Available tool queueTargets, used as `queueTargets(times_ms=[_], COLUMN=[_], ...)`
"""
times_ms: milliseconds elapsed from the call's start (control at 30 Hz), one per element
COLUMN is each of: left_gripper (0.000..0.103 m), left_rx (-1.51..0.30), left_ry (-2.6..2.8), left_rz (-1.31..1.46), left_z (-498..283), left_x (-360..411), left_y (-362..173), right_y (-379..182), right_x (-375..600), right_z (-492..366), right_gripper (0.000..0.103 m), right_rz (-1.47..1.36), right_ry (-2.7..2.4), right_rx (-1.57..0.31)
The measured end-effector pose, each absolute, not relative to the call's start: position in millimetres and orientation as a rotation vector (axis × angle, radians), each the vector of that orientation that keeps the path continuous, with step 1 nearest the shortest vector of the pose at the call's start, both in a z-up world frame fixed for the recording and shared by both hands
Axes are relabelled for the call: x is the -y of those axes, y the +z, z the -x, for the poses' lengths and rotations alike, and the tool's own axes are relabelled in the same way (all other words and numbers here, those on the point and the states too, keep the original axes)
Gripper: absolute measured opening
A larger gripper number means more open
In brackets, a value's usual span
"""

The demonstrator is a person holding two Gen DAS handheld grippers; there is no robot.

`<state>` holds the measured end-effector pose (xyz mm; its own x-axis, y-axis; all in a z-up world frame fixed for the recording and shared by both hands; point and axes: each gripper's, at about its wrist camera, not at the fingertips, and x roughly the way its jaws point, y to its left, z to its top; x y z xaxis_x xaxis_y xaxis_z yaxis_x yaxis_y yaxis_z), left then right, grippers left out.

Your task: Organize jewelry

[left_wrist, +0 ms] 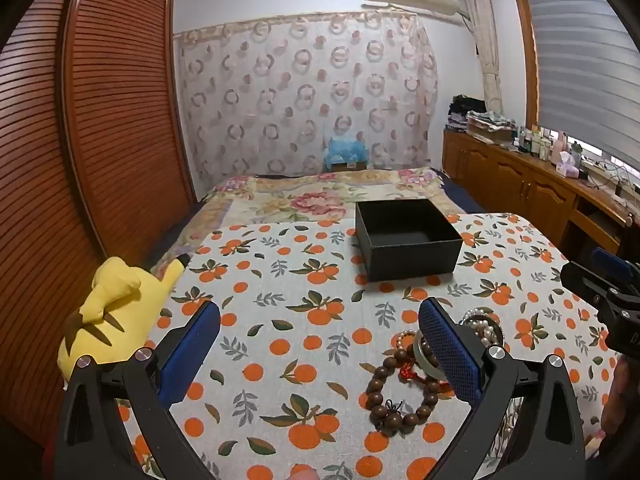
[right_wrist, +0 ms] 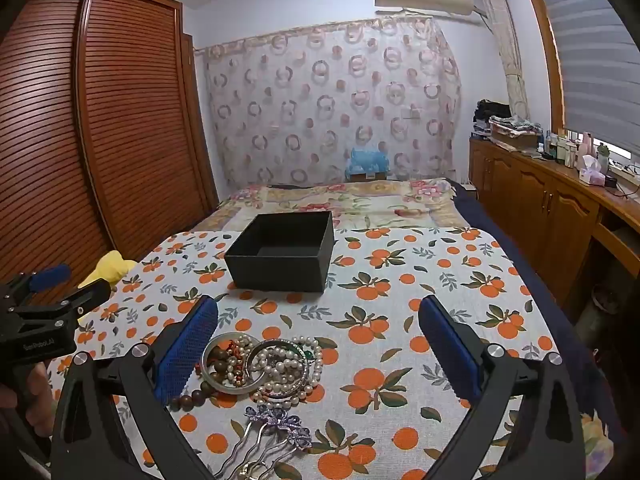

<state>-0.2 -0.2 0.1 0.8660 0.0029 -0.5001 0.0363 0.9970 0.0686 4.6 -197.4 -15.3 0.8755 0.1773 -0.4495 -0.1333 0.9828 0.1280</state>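
While sitting on a cloth (right_wrist: 400,264) printed with oranges and leaves, lying in a loose heap just in front of the right gripper (right_wrist: 320,344): jewelry (right_wrist: 276,364), glossy and tangled; showing round white pearls strung in loops, a smooth silvery bangle (right_wrist: 224,388), small reddish beads; trailing to the left as a bracelet (left_wrist: 400,392) of dark, matt wooden beads with a red knot, lying beside the inner pad of the left gripper (left_wrist: 320,344); ending nearest the camera in a purple butterfly hair comb (right_wrist: 280,428) with wavy metal prongs. Standing farther back on the same cloth, well apart from the heap: a square black box (right_wrist: 280,256), lidless, matt, hollow inside. Holding both grippers spread wide, blue ribbed pads clasping nothing. Resting at the left edge: a soft yellow plush toy (left_wrist: 120,312).
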Motion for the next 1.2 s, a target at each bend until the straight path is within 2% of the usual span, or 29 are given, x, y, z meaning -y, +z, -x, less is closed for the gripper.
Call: queueTargets(times_ms=[1200], left_gripper=[0.096], left_rx=[-0.514], left_ry=[-0.015], left_rz=[-0.076], left_z=[1.0], left_x=[0.1], left_y=[0.4], right_y=[-14.7], right_x=[197.7], right_z=[-3.4], right_gripper=[0.101], right_rz=[-0.096], right_ry=[0.165], right_rx=[-0.473])
